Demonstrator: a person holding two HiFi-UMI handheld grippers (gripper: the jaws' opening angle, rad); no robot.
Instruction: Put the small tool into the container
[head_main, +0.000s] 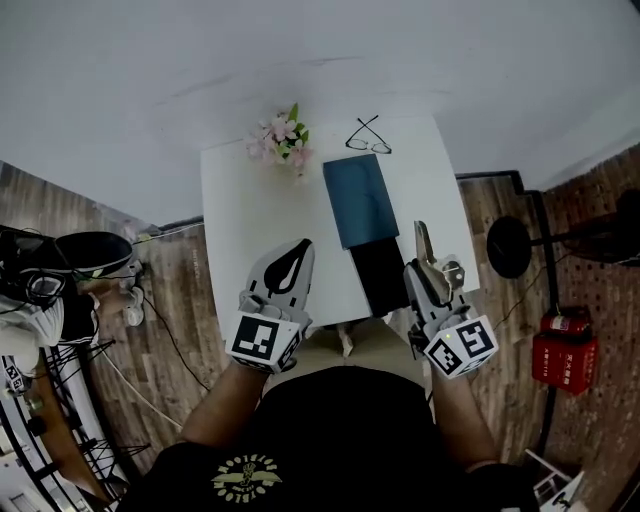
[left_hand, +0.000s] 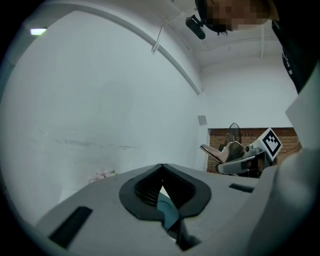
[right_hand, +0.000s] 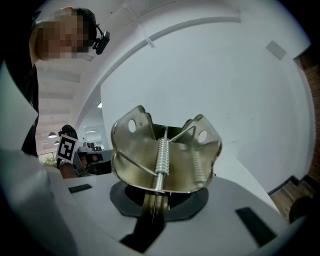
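The small tool (head_main: 424, 246) is a shiny metal spring clip, and my right gripper (head_main: 430, 272) is shut on it; it sticks up past the jaws above the table's near right edge. In the right gripper view the clip (right_hand: 165, 155) fills the middle, spring and both pierced wings showing, clamped at its base by the right gripper (right_hand: 157, 199). The container lies just left of it: a black tray (head_main: 380, 272) with a blue piece (head_main: 360, 200) adjoining on the far side. My left gripper (head_main: 303, 245) is shut and empty over the near table edge; its tips (left_hand: 161, 167) meet.
On the white table (head_main: 250, 230) a pink flower bunch (head_main: 282, 138) and glasses (head_main: 368, 137) lie at the far end. A black fan (head_main: 510, 245) and a red box (head_main: 563, 350) stand on the wooden floor to the right. Bags and cables lie at the left.
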